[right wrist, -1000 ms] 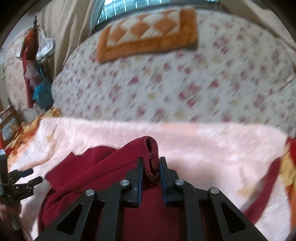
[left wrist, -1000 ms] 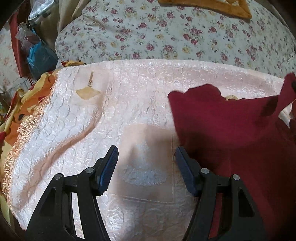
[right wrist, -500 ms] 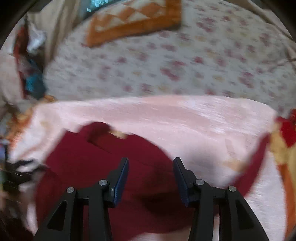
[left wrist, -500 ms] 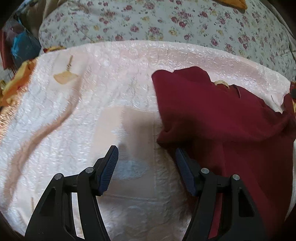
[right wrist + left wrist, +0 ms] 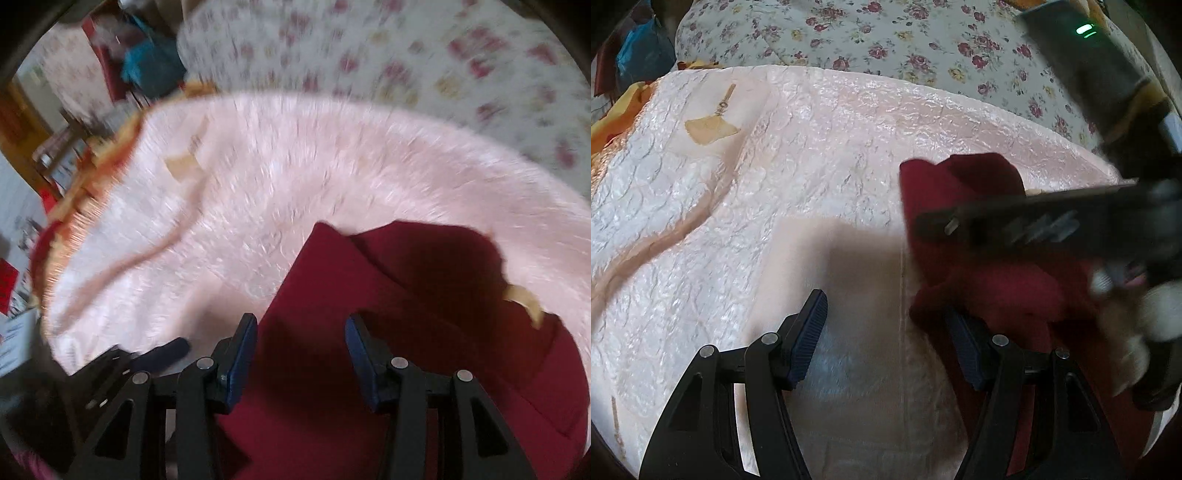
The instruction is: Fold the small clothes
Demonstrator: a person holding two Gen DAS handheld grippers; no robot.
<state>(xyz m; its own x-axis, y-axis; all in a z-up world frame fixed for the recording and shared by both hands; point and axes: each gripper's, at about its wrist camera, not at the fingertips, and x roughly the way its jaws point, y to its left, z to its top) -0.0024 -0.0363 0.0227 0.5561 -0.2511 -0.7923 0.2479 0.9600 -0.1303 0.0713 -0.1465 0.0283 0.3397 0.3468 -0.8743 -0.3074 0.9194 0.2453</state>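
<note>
A dark red garment (image 5: pixel 982 280) lies rumpled on the pink quilted spread (image 5: pixel 798 155); in the right wrist view it (image 5: pixel 388 310) fills the lower right, with a tan label (image 5: pixel 524 299) at its neck. My left gripper (image 5: pixel 886 339) is open and empty, its right finger at the garment's left edge. My right gripper (image 5: pixel 301 354) is open and empty, low over the garment. The right gripper also shows blurred in the left wrist view (image 5: pixel 1052 225), stretched across the garment. The left gripper shows at the lower left of the right wrist view (image 5: pixel 162 354).
A floral bedcover (image 5: pixel 886 40) rises behind the pink spread. An orange patterned cloth (image 5: pixel 613 110) and blue and red bags (image 5: pixel 639 51) lie at the far left. A tan fan motif (image 5: pixel 709 127) marks the spread's far left part.
My right gripper let go of the garment's rolled edge a second ago, opened, and has swung left and low over the garment, entering the left wrist view. The garment has dropped onto the spread.
</note>
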